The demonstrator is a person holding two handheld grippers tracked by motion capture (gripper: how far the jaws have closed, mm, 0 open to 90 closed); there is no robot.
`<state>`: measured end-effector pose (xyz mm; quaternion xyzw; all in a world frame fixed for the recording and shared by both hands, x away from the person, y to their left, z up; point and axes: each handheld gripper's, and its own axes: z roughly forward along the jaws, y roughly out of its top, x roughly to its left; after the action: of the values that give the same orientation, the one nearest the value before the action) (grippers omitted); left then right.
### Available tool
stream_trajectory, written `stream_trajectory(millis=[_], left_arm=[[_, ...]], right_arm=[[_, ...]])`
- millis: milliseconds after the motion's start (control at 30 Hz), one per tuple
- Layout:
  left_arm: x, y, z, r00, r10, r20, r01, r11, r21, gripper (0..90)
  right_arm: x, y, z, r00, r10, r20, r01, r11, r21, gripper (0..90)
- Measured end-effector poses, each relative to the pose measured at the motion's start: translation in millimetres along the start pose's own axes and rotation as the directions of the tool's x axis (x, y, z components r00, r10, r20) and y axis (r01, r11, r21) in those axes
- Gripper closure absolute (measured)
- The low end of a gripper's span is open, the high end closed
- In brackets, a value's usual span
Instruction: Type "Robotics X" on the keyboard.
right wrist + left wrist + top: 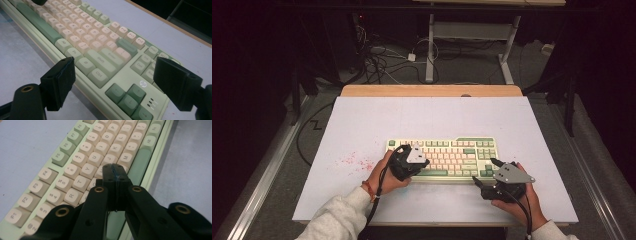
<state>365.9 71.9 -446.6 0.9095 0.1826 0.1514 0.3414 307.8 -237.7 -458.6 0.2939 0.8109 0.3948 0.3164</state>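
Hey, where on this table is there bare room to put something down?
The table is bare behind the keyboard up to the wooden edge, and left of it past the red specks. The front is crowded: the left gripper over the keys, the right gripper beside them.

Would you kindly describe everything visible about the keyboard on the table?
The keyboard is a compact pale-green plastic board with cream letter keys and darker green space bar, arrow and modifier keys, and an hp logo near the arrows. It lies flat on the white table, towards its near edge. The left gripper, shut, hovers over its letter rows; contact is unclear. The right gripper, open, hangs at its arrow-key end.
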Motion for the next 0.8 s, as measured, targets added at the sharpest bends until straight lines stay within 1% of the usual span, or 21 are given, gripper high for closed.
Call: stream_trajectory(millis=[33, 233, 300, 367, 433, 500, 600, 700, 733, 800], left_arm=[[-0.2, 1.3, 2.3, 1.0, 0.003, 0.004, -0.003, 1.0, 0.005, 88.0], [-0.7, 3.0, 9.2, 0.9998, 0.02, 0.0, -0.02, 0.999, 0.04, 88.0], [0.3, 2.8, 14.1, 0.9996, 0.022, 0.016, -0.023, 0.9971, 0.072, 88.0], [1.6, 3.9, 16.4, 0.9996, 0.026, 0.011, -0.027, 0.9966, 0.078, 88.0], [0.4, 5.9, 15.4, 0.999, 0.046, 0.001, -0.046, 0.9955, 0.083, 87.4], [-0.5, 7.1, 11.5, 0.9989, 0.047, 0.002, -0.047, 0.9968, 0.065, 86.2], [-0.2, 9.0, 0.3, 0.9982, 0.058, -0.017, -0.058, 0.9979, 0.029, 84.3], [0.6, 8.7, -8.0, 0.996, 0.074, -0.05, -0.074, 0.9972, 0.007, 82.1], [0.9, 8.0, -11.0, 0.9946, 0.078, -0.067, -0.079, 0.9969, -0.002, 80.4], [2.8, 6.5, -15.5, 0.9949, 0.07, -0.073, -0.072, 0.9972, -0.02, 77.1]], right_arm=[[0.2, -0.1, 0.3, 1.0, -0.001, 0.0, 0.001, 1.0, 0.003, 18.3], [0.6, -0.3, 0.7, 1.0, -0.007, -0.006, 0.007, 1.0, 0.004, 18.3], [0.7, -0.4, 1.2, 0.9999, -0.008, -0.008, 0.008, 0.9999, 0.009, 18.3], [0.7, -0.7, 2.5, 0.9999, -0.011, -0.009, 0.012, 0.9998, 0.014, 18.3], [1.5, -0.6, 2.7, 0.9998, -0.017, -0.01, 0.017, 0.9997, 0.019, 18.4], [1.7, -0.2, 1.7, 0.9998, -0.018, -0.008, 0.018, 0.9998, 0.012, 18.4], [0.3, -0.3, 0.7, 0.9999, -0.011, -0.002, 0.011, 0.9999, 0.009, 18.4], [-1.0, -0.6, 0.5, 0.9999, -0.013, 0.003, 0.013, 0.9998, 0.012, 18.4], [-1.1, -0.6, 0.4, 0.9999, -0.013, 0.004, 0.013, 0.9998, 0.012, 18.4], [-0.8, -0.2, 0.3, 0.9999, -0.014, 0.007, 0.014, 0.9998, 0.014, 18.5]])
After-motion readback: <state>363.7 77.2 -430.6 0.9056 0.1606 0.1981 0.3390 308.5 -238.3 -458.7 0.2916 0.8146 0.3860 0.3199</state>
